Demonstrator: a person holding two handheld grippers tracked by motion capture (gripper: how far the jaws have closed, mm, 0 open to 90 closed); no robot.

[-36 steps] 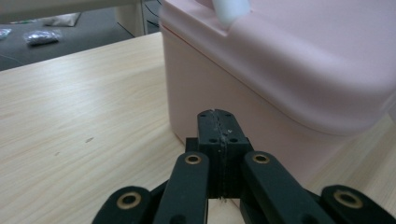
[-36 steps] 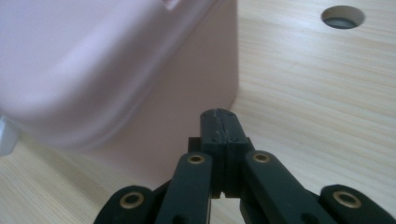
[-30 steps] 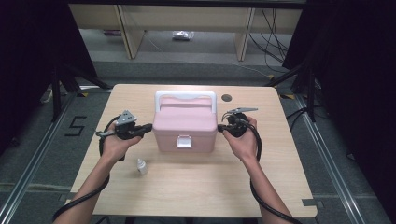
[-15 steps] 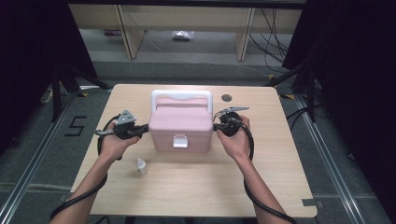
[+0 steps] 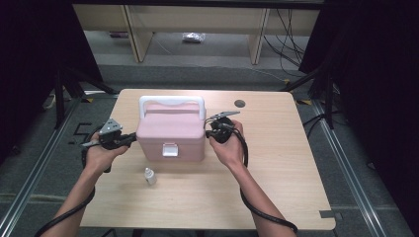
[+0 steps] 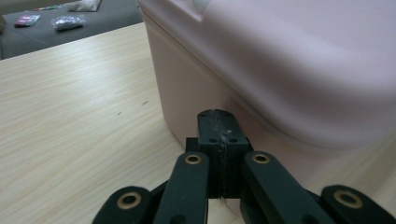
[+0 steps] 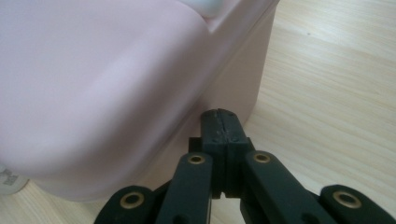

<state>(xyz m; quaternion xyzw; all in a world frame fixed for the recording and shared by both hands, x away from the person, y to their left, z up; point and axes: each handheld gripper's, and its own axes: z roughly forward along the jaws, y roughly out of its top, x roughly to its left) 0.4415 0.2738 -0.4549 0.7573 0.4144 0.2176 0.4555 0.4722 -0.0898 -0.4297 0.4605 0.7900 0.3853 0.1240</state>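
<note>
Room: dark curtains on both sides, grey floor, pale shelving at the back with cables hanging behind it.
Table (image 5: 276,197): light wood, rounded corners, with a small dark round hole (image 5: 239,103) near the far edge, right of middle.
Box (image 5: 170,131): pink plastic, lid down, white carry handle (image 5: 171,101) folded toward the far side and a white latch (image 5: 169,149) on the wall facing me. It sits left of the table's middle, closer to the far edge than the near one.
Left gripper (image 5: 129,138): I've got it at the box's left end, pointing in at the side wall. From the left gripper view its jaws are clamped together with nothing between them, tips (image 6: 218,122) right up at the wall just under the lid's overhang. Can't honestly tell if they touch it or stop just short.
Right gripper (image 5: 210,133): same deal mirrored, at the box's right end. Jaws pressed closed on nothing, tips (image 7: 221,120) right by the lower wall below the lid's rounded edge. Contact is again too close to call.
Hands: left hand (image 5: 101,155) wraps its gripper near the table's left edge, right hand (image 5: 228,148) just right of the box; both forearms come up from the near edge, cables trailing off it.
Bottle (image 5: 149,176): small white dropper thing, standing between the box and the near edge, well apart from both grippers. A sliver of it peeks out at the lower left corner of the right gripper view (image 7: 8,179).
Floor bits: a small packet (image 5: 193,37) lies out past the far edge by the shelving.
</note>
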